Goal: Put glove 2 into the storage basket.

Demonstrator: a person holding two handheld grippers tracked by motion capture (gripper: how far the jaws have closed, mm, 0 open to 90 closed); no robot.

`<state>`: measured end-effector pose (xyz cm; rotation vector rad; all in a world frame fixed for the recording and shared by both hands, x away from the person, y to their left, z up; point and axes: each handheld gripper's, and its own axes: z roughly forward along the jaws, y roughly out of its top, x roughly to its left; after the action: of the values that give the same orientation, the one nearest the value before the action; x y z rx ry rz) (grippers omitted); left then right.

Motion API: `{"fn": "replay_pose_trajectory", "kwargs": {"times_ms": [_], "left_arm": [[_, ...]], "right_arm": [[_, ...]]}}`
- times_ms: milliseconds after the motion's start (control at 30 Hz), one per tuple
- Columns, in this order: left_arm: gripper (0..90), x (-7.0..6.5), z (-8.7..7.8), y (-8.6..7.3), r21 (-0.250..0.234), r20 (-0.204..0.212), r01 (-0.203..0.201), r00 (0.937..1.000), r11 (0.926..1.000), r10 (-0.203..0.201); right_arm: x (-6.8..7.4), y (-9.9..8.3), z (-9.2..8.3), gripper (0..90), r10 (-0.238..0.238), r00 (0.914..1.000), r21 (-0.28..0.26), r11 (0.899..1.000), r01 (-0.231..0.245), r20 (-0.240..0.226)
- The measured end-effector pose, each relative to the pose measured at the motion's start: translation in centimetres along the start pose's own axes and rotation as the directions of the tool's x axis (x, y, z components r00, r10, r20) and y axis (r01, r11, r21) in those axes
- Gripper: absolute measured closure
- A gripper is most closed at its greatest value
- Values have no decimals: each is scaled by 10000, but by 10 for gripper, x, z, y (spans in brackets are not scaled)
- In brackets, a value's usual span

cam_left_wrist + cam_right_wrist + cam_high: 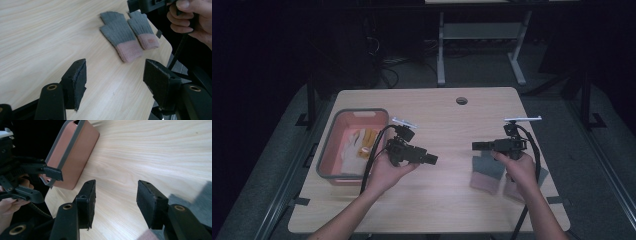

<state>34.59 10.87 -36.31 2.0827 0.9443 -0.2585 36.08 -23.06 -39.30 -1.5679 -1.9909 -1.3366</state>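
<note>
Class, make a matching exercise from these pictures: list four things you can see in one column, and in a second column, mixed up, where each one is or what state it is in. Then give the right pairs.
Things:
1. Grey and pink gloves
2. Pink bin
3. Left tool
4. Round hole

Places or states:
A. On the left part of the table, with pale gloves inside
B. Held above the table, open, nothing between its pads
C. Lying flat, side by side, under the right tool
D. In the tabletop near the far edge

Pairs: 1-C, 2-A, 3-B, 4-D
</note>
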Motion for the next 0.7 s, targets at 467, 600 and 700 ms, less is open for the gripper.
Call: {"fn": "replay_pose_trajectory", "kwargs": {"times_ms": [467, 600, 700], "left_arm": [[332, -12, 26, 2, -10, 418, -179, 9990, 9998, 179], [326, -13, 33, 1, -42, 490, -157, 9987, 9999, 159], [326, -17, 38, 0, 20, 472, -425, 9980, 9991, 424]], "right_arm": [[-16, -17, -18, 477, -259, 9989, 92, 9996, 256, 391], [-20, -21, -23, 476, -287, 9976, 74, 9996, 283, 631], [-22, -24, -27, 476, -333, 9967, 19, 9994, 333, 739]]}}
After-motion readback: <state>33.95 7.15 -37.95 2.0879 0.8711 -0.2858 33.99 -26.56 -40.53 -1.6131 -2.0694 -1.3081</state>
